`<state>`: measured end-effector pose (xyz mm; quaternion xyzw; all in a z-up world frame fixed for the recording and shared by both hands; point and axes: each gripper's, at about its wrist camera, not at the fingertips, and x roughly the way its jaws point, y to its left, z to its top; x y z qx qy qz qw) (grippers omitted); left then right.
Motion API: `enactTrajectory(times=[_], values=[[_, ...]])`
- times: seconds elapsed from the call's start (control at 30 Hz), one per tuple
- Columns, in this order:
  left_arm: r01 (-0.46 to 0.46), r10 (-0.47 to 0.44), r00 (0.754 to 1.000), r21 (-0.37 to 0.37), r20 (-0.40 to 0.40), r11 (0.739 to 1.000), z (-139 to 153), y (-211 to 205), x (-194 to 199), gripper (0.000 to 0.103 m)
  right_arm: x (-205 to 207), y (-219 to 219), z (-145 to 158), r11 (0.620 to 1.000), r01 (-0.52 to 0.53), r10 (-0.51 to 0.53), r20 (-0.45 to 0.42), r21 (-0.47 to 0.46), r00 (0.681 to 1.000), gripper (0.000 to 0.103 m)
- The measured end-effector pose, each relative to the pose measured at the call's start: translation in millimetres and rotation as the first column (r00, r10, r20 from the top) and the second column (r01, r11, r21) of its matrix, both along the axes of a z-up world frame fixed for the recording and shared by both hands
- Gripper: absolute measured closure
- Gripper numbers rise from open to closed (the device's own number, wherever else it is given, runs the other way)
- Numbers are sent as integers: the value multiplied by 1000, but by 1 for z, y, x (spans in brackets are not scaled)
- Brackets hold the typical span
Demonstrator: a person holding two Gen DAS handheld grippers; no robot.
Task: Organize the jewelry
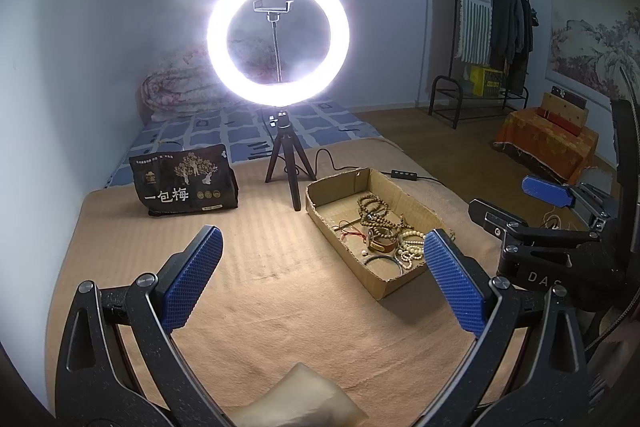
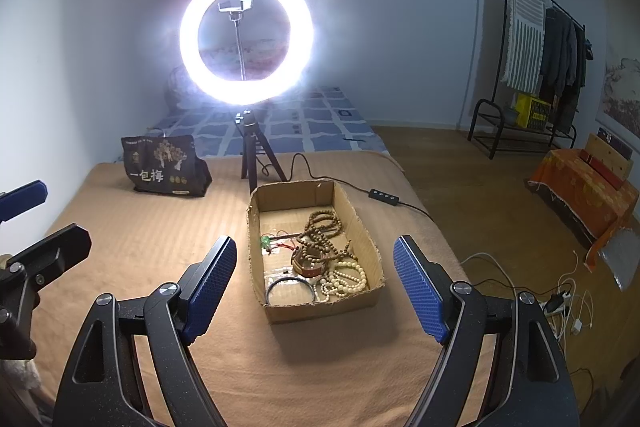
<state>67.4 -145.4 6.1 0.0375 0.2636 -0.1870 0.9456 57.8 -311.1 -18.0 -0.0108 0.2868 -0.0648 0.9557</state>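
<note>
Right wrist view shows a cardboard box (image 2: 280, 201) on the tan blanket (image 2: 160, 227) of a bed, holding the jewelry (image 2: 320, 251): brown beads, pale beads, a dark bangle. Beyond it stand a lit ring light (image 2: 246, 35) on a tripod, its cable trailing past the box, and a dark snack bag (image 2: 164, 167) to the left. Both the right tongs (image 2: 314, 283) and left tongs (image 1: 322, 277) gape wide and empty, short of the box.

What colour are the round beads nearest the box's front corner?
Cream-white beads, clearest in the right wrist view.
</note>
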Motion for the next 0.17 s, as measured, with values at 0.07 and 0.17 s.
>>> enactTrajectory(times=[0.07, 0.17], values=[[1, -1, 1000, 6, 11, 1000, 2, -1, -1, 1, 1, 0, 0, 1000, 0, 0, 0, 0, 1000, 22], [-8, 7, 999, 13, 35, 1000, 4, 1, -2, 1, 0, 0, 0, 1000, 1, -1, 0, 2, 1000, 22]])
